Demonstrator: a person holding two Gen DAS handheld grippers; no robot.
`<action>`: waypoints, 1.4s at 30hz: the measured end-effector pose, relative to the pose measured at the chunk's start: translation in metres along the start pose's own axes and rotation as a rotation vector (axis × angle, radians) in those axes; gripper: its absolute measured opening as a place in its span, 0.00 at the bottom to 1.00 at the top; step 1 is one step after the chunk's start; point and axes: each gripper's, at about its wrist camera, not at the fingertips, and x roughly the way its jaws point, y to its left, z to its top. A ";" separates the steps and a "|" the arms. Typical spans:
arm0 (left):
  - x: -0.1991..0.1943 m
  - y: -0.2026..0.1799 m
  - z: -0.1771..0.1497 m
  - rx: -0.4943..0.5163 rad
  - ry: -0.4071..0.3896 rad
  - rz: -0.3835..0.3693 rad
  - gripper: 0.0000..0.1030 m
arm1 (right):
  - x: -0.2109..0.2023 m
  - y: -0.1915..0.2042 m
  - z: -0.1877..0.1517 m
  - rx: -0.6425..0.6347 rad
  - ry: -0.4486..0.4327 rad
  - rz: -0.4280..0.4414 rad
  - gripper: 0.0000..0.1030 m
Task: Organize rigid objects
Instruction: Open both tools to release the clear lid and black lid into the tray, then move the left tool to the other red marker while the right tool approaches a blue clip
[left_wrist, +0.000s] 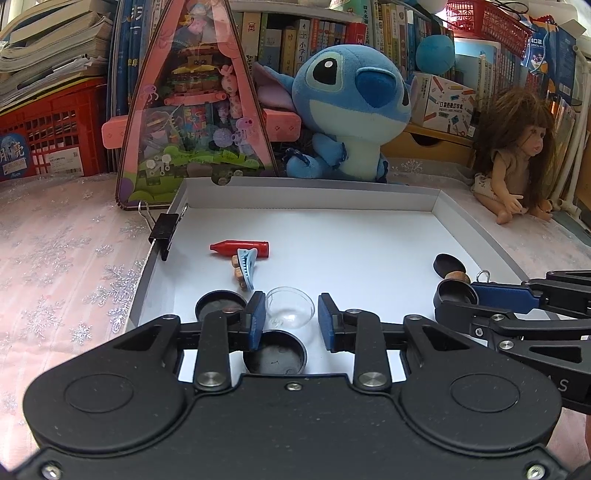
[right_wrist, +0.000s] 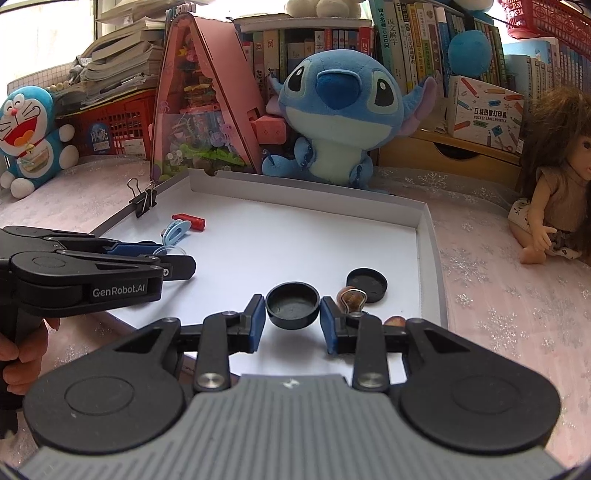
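Cap (right_wrist: 293, 305) sits between right tool (right_wrist: 293, 320) pads (untouched).

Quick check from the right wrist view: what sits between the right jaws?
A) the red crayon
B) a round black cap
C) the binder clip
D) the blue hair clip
B: the round black cap lies between the right gripper jaws; a gap shows on each side.

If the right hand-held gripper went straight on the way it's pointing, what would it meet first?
Probably the round black plastic cap, which sits open side up between the right hand-held gripper pads; beyond it lies bare tray floor, though depth is uncertain.
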 end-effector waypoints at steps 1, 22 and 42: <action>-0.001 0.000 0.000 -0.004 0.000 0.001 0.35 | 0.000 0.000 0.000 0.004 -0.001 0.000 0.45; -0.083 -0.013 -0.016 0.080 -0.089 -0.048 0.75 | -0.064 0.004 -0.020 -0.035 -0.104 0.029 0.73; -0.169 -0.014 -0.119 0.140 -0.082 -0.098 0.76 | -0.142 0.028 -0.102 -0.030 -0.109 0.248 0.81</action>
